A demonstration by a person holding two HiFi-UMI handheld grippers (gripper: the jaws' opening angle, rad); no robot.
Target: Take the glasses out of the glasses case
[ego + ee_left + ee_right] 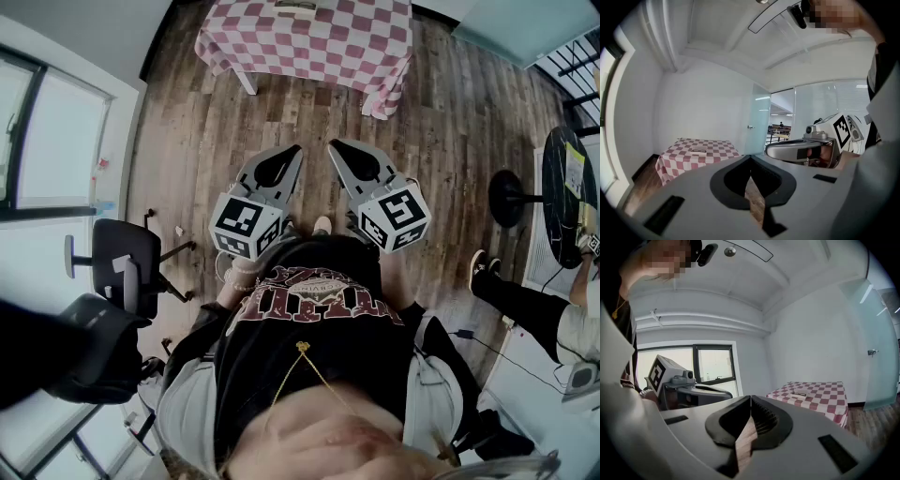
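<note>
The glasses case (699,150) is a small pale object with dark glasses showing in it. It lies on a table with a pink-and-white checked cloth (309,42), a few steps away across the floor. The case (800,393) also shows small in the right gripper view, and its edge (295,5) shows at the top of the head view. I hold my left gripper (297,148) and right gripper (332,143) side by side in front of my body, well short of the table. Both are shut with nothing between the jaws.
Wooden floor lies between me and the table. A black office chair (127,267) stands at my left by the windows (698,371). At my right a seated person's leg (525,300) reaches out beside a round black table (567,192). A glass door (757,123) stands behind the checked table.
</note>
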